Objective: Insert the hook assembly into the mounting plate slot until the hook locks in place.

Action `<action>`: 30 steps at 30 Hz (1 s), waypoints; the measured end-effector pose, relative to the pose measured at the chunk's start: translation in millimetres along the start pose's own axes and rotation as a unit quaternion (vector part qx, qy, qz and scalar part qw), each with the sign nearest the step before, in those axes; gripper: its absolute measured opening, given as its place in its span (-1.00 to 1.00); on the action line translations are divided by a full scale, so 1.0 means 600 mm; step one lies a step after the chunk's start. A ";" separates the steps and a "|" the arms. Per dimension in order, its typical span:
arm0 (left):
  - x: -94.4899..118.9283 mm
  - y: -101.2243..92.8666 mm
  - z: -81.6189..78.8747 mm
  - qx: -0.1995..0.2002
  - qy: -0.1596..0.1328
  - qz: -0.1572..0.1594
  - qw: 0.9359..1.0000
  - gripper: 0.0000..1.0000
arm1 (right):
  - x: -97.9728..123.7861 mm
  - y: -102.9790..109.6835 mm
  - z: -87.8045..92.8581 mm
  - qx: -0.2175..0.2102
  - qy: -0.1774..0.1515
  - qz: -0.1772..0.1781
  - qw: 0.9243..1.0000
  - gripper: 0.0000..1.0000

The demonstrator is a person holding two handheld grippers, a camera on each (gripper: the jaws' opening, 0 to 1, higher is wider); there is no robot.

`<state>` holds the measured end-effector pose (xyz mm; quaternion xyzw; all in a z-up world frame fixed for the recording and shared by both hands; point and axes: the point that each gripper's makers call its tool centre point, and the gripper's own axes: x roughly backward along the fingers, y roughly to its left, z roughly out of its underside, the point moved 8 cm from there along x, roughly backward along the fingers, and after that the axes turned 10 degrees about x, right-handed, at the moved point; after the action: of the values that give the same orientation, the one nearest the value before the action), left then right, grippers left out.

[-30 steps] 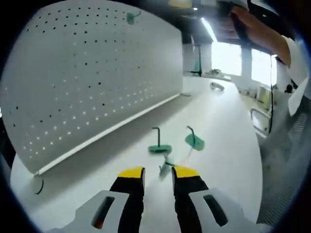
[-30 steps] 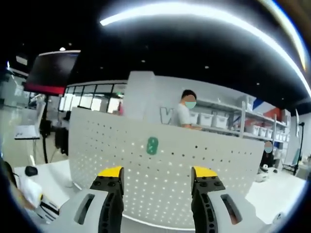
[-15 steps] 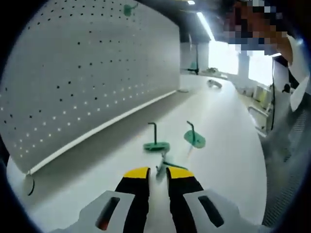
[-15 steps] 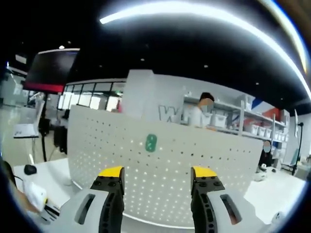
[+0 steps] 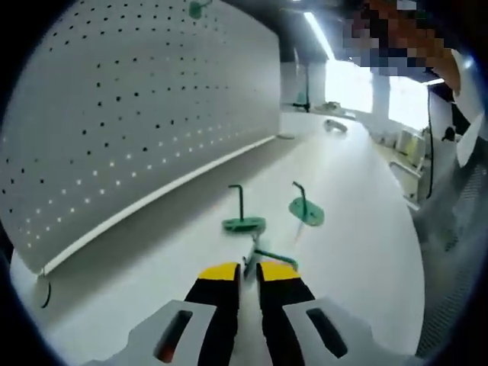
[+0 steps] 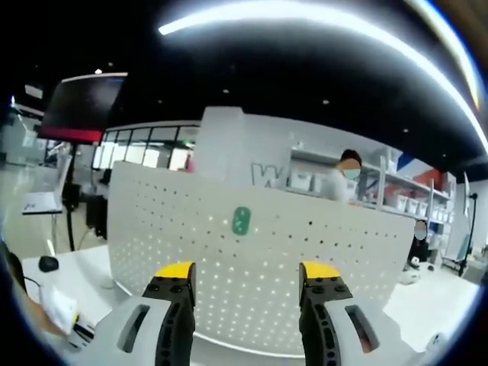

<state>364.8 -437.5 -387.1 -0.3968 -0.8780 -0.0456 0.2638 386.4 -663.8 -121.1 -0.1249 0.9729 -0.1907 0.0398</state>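
The white perforated mounting plate stands upright on the white table, to the left in the left gripper view. In the right gripper view the plate faces me. One green hook hangs near its top edge, and its oval green base shows there. Two green hook assemblies lie on the table, one flat and one tilted. My left gripper is shut on a third green hook assembly just above the table. My right gripper is open and holds nothing, well back from the plate.
The table's rounded edge runs down the right of the left gripper view, beside a person's sleeve. A small grey object lies far along the table. Behind the plate, a person stands by shelves of bins. A dark object lies at left.
My left gripper's jaws have come together on the nearest hook assembly on the table. The right gripper has stayed put. The person behind the plate has walked to the right.
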 end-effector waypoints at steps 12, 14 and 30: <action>-0.001 -0.004 0.000 -0.004 0.004 -0.002 1.000 -0.92 | 0.004 -0.001 0.010 -0.010 0.007 0.000 1.000 0.09; 0.000 -0.004 0.000 -0.007 0.006 -0.004 1.000 -0.92 | 0.004 -0.001 0.011 -0.010 0.007 -0.001 1.000 0.09; 0.012 -0.003 -0.021 -0.013 -0.001 -0.007 1.000 -0.95 | 0.002 0.008 0.018 -0.013 0.011 -0.013 1.000 0.09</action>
<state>364.8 -437.8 -372.7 -0.3938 -0.8804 -0.0590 0.2577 385.8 -663.8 -132.9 -0.1356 0.9739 -0.1801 0.0254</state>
